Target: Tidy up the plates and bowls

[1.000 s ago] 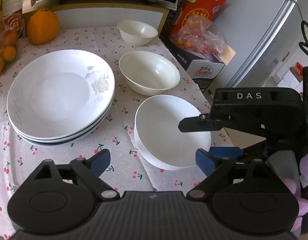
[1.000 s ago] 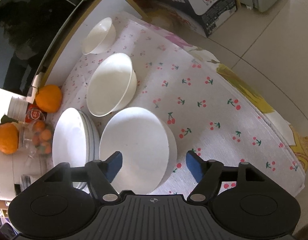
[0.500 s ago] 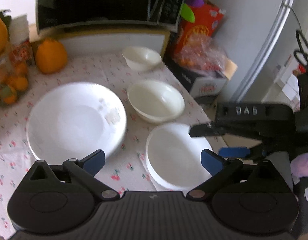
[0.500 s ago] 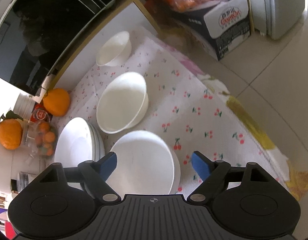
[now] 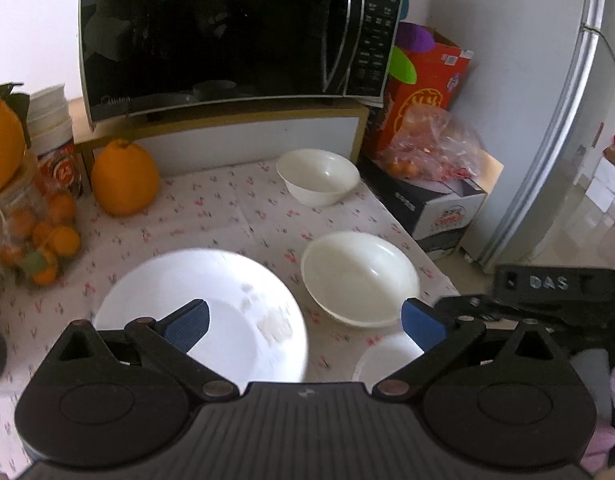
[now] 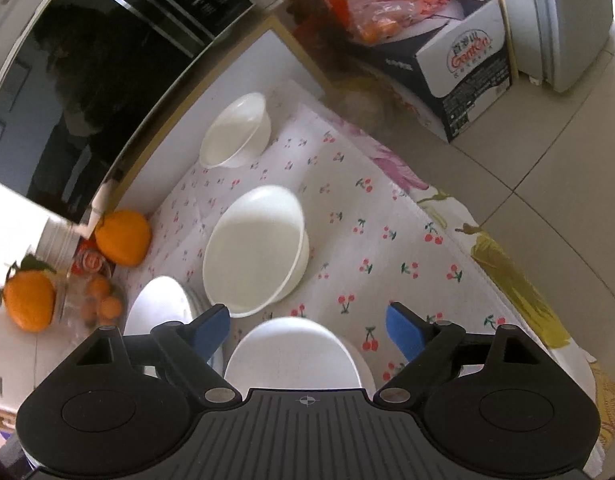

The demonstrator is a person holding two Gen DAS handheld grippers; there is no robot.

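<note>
Three white bowls stand in a row on a cherry-print tablecloth (image 6: 371, 216): the small bowl (image 5: 317, 176) farthest back near the shelf, the middle bowl (image 5: 360, 278) apart from it, and the near bowl (image 6: 297, 354) closest, half hidden behind the gripper body. Beside the row lies the stack of plates (image 5: 211, 312), its top plate blurred in the left wrist view, with a faint pale pattern.

The left gripper (image 5: 303, 322) hangs over the plates and bowls with its jaws spread wide and nothing between the blue pads. The right gripper (image 6: 307, 330) has its jaws opening; the near bowl sits below the gap, and the pads press on nothing.

Behind the cloth a low shelf carries a black microwave (image 5: 227, 36). A large orange fruit (image 5: 125, 182) sits by the shelf, and a clear jar of small oranges (image 5: 39, 236) stands at the cloth's edge.

Only the left wrist view shows the microwave front, a printed cup stack (image 5: 53, 140), the grey refrigerator door (image 5: 555, 120) and the other gripper, marked "DAS". Only the right wrist view shows the tiled floor (image 6: 547, 140), a second floral cloth (image 6: 499, 264) under the cherry one, and the side of a cardboard box (image 6: 463, 76). Its red logo is too small to read with certainty.
</note>
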